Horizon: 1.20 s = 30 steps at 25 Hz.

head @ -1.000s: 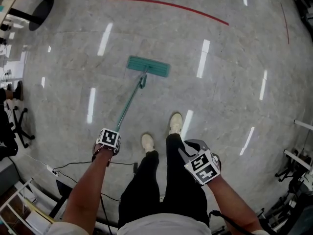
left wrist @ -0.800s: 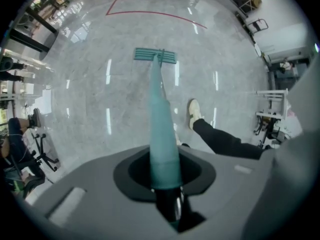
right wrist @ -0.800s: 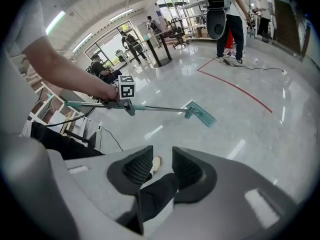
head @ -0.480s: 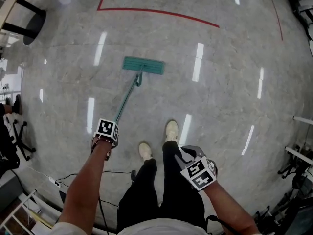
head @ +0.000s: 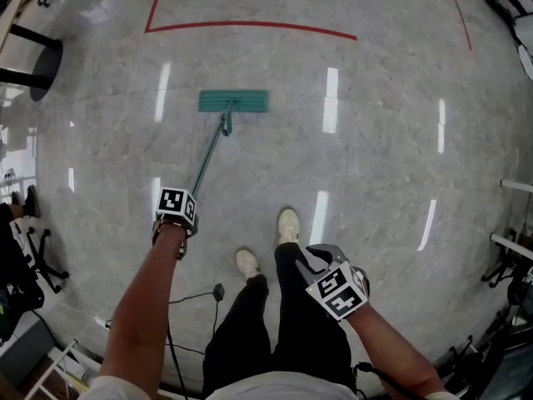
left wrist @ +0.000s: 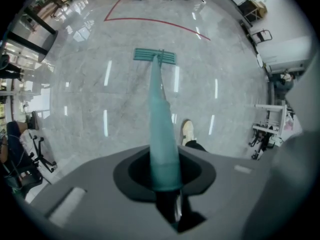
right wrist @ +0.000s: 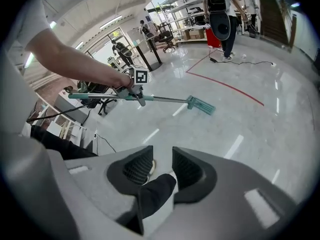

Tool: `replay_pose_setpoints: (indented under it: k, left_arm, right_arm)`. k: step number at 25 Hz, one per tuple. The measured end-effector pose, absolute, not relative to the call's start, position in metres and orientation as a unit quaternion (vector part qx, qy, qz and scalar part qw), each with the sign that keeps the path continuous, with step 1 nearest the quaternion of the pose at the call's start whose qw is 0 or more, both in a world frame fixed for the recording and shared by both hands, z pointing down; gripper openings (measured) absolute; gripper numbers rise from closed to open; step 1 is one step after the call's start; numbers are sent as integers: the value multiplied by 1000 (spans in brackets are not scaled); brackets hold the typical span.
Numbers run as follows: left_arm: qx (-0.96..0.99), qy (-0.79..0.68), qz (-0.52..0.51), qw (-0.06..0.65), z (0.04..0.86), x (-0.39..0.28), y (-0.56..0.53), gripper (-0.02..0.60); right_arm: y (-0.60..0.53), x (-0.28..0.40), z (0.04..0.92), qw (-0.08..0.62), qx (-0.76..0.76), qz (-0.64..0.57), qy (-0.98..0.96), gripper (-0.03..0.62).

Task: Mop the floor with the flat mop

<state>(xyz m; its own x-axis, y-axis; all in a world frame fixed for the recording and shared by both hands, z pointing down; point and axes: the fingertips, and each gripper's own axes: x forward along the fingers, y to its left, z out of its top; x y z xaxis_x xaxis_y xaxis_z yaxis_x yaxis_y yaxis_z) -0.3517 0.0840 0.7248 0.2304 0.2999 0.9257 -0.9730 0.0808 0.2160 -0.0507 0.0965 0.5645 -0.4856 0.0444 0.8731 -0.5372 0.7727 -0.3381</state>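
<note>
Head view, looking steeply down: a person stands on a glossy grey floor [head: 391, 140], with tongs in each hand. The L tongs [head: 176, 212] are clamped on the teal handle [head: 208, 152] of the flat mop [head: 233, 101]. In the L gripper view, the handle [left wrist: 161, 129] comes up out of the closed jaws and runs straight ahead to the mop's pad [left wrist: 155, 56].

The long axis runs from the L tongs forward and a bit to the right. The pad lies flat on the floor, ahead of the feet and short of a red line [head: 250, 25].

The R tongs [head: 335, 288] hang by the person's right thigh, well apart from the handle. Their jaws stand slightly apart w/ nothing gripped; only a trouser leg shows behind them in the R gripper view [right wrist: 157, 171].

We judge the next stroke will be a push or pull along the handle's axis, driven by the L hand alone.
</note>
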Motion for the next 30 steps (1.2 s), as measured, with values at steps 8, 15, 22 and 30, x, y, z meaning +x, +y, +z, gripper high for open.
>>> replay_pose_setpoints:
  k: [8, 15, 22, 30]
  left_arm:
    - [457, -366, 506, 634, 721, -355, 41, 95]
    - [452, -365, 505, 639, 719, -376, 13, 95]
    - [437, -360, 504, 653, 714, -372, -9, 94]
    - [437, -369, 484, 662, 708, -349, -14, 92]
  right_arm:
    - [80, -41, 564, 479, 157, 308, -807, 123]
    - [69, -47, 569, 479, 159, 311, -806, 123]
    - [59, -37, 571, 478, 157, 314, -805, 123]
    - [55, -29, 565, 473, 152, 307, -812, 123]
